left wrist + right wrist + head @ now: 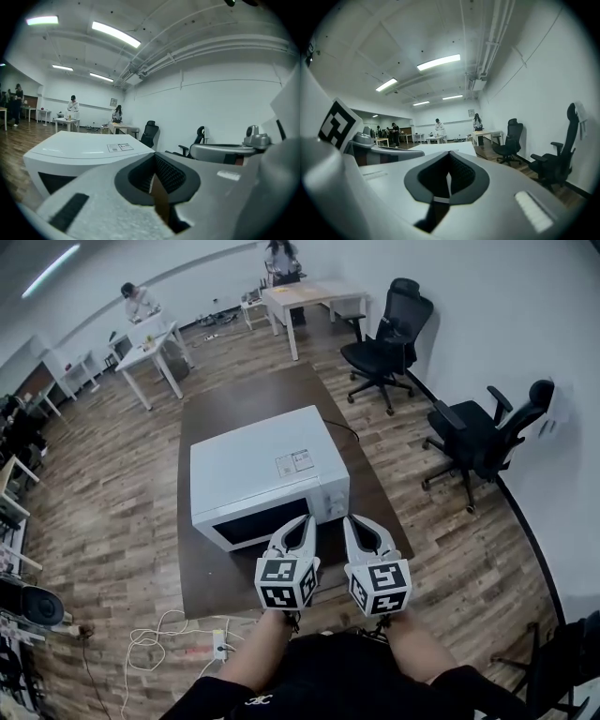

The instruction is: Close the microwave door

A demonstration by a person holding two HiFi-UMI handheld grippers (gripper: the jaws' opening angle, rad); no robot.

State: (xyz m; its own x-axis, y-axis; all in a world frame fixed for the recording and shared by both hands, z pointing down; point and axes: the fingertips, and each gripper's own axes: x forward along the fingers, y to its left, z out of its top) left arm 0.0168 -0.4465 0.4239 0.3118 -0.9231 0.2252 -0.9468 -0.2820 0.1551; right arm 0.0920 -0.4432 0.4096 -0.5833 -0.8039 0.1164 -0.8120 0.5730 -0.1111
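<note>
A white microwave (267, 470) stands on a dark brown table (234, 404), and its door with the dark window (255, 524) lies flush with the front. My left gripper (307, 521) and right gripper (348, 521) hover side by side just in front of the microwave's right front corner, both shut with nothing between the jaws. In the left gripper view the shut left gripper (157, 180) sits a little above the microwave's top (79, 150). The right gripper (449, 174) points over the microwave's top (445, 148) toward the far room.
Two black office chairs (384, 338) (478, 437) stand to the right of the table. White desks (150, 343) with people at them fill the far end of the room. A power strip and cables (187, 643) lie on the wooden floor near the front left.
</note>
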